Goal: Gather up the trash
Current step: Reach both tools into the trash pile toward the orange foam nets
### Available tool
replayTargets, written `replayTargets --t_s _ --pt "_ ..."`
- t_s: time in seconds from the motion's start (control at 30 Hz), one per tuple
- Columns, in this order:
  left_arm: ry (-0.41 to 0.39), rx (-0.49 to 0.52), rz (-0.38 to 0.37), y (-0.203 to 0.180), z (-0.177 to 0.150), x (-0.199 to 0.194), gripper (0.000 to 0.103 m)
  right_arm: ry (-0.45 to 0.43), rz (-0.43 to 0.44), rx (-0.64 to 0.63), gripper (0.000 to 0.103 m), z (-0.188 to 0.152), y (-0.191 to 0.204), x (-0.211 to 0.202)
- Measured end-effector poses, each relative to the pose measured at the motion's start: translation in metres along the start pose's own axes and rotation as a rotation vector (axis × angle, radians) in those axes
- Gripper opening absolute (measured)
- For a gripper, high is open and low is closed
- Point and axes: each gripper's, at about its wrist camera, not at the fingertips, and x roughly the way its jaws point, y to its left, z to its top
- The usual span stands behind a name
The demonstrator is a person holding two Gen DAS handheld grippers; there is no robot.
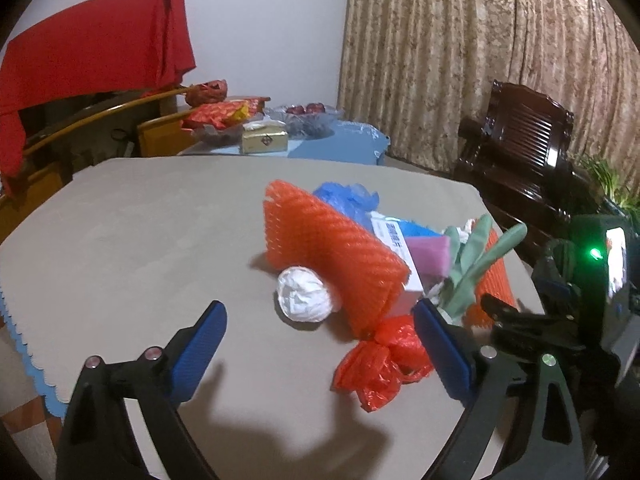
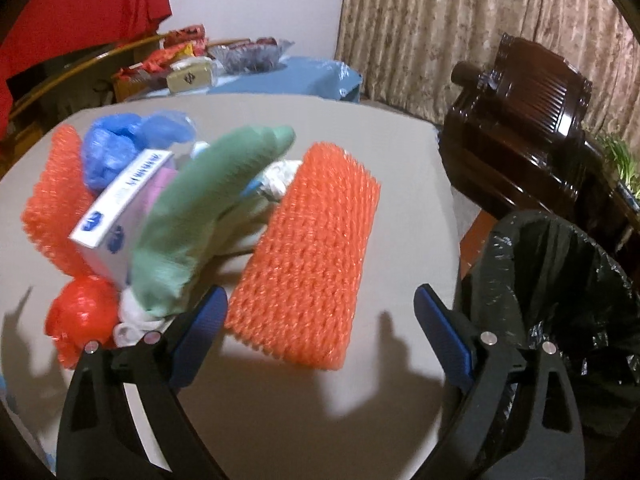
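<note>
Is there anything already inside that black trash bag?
Cannot tell: the right wrist view shows only the rim and outer side of the black trash bag, not its inside.

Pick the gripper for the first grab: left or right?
Right, probably. The right gripper is open with an orange foam net lying free between its fingers, and the bin beside it. The left gripper, also open, faces the white wad, farther from the bin.

Bare table [image 1: 140,240] lies left of the trash pile [image 1: 360,256]; the black-lined bin [image 2: 560,280] crowds its right edge.
</note>
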Motion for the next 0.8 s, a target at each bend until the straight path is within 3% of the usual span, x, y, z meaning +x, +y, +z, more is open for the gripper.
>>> replayTargets --t_s 0.1,0.17,0.37,0.4,0.67,0.8 --pt "0.012 0.003 -0.010 -0.002 -0.003 0.006 0.090 0.048 0.035 0.004 0.075 0.002 -0.002 0.012" --pt "0.021 0.000 -0.017 -0.004 -0.004 0.007 0.089 0.064 0.058 0.006 0.071 0.001 -0.001 0.016" --pt "0.056 0.018 -0.049 -0.016 -0.011 0.018 0.085 0.075 0.161 -0.018 0.027 -0.001 0.005 0.008" --pt "0.063 0.023 -0.053 -0.020 -0.012 0.022 0.085 0.076 0.173 -0.021 0.024 -0.001 0.005 0.006" --pt "0.137 0.052 -0.108 -0.036 -0.023 0.049 0.066 0.022 0.176 -0.018 0.022 -0.002 -0.005 -0.029" --pt "0.144 0.061 -0.156 -0.044 -0.025 0.053 0.043 0.011 0.171 -0.002 0.022 -0.004 -0.014 -0.043"
